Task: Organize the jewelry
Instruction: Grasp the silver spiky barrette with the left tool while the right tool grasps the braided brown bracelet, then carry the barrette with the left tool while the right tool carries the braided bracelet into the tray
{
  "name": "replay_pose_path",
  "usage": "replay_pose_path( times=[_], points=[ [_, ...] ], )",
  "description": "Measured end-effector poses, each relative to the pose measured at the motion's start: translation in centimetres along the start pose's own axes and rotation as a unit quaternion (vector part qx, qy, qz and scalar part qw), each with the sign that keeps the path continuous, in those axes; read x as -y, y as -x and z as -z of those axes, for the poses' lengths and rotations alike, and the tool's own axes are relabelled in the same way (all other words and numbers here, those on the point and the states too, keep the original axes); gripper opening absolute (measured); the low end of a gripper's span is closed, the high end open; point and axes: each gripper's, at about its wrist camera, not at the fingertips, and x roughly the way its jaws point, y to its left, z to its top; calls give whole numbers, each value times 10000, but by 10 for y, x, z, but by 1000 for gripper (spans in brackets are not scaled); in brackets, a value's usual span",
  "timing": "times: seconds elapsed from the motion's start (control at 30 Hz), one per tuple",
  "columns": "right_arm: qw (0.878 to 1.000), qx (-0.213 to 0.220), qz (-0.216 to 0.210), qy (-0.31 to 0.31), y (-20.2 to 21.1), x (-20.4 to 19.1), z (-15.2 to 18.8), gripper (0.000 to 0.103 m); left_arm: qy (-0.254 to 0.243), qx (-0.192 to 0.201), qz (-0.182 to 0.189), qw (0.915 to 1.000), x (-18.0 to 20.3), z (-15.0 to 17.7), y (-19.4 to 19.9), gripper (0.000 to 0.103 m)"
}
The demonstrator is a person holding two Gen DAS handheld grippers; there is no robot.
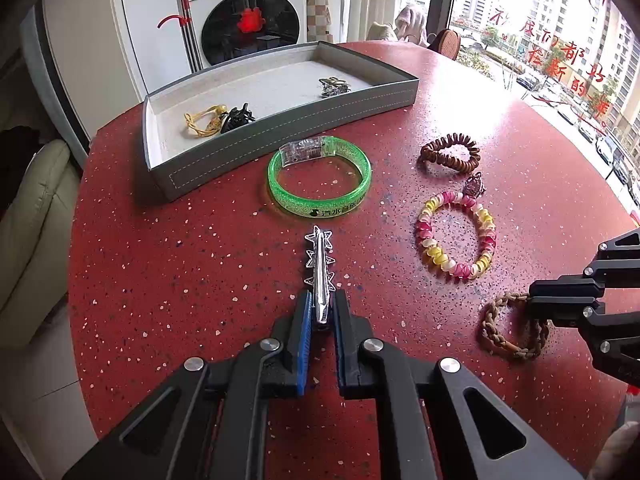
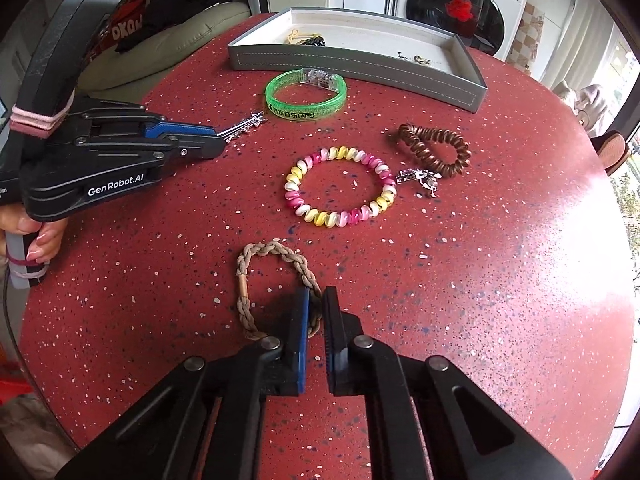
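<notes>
My left gripper (image 1: 321,300) is shut on the near end of a silver star hair clip (image 1: 319,260), which lies on the red table; it also shows in the right wrist view (image 2: 245,125). My right gripper (image 2: 316,296) is shut on a tan braided hair tie (image 2: 256,280), which also shows in the left wrist view (image 1: 496,332). A green glitter bangle (image 1: 320,176), a pink and yellow spiral hair tie (image 1: 456,232), a brown spiral hair tie (image 1: 450,152) and a small silver clip (image 1: 475,186) lie on the table.
A grey tray (image 1: 280,128) stands at the far side of the table and holds a yellow hair tie (image 1: 202,120), a black claw clip (image 1: 236,117) and a metal clip (image 1: 334,87). A washing machine (image 1: 248,12) and a sofa (image 1: 32,216) lie beyond the table edge.
</notes>
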Motion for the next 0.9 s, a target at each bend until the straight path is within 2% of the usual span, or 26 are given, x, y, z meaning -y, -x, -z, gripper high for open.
replay_pose_path(
  times=[0.3,0.9],
  points=[
    [9991,253,-107,-324,17,17,-5,7,404,357,89,9985,-6,-3,21,29],
    [9948,675,-360,-675,38,34,-33,7,617,745,164,9952,-10,-29,46,28]
  ],
)
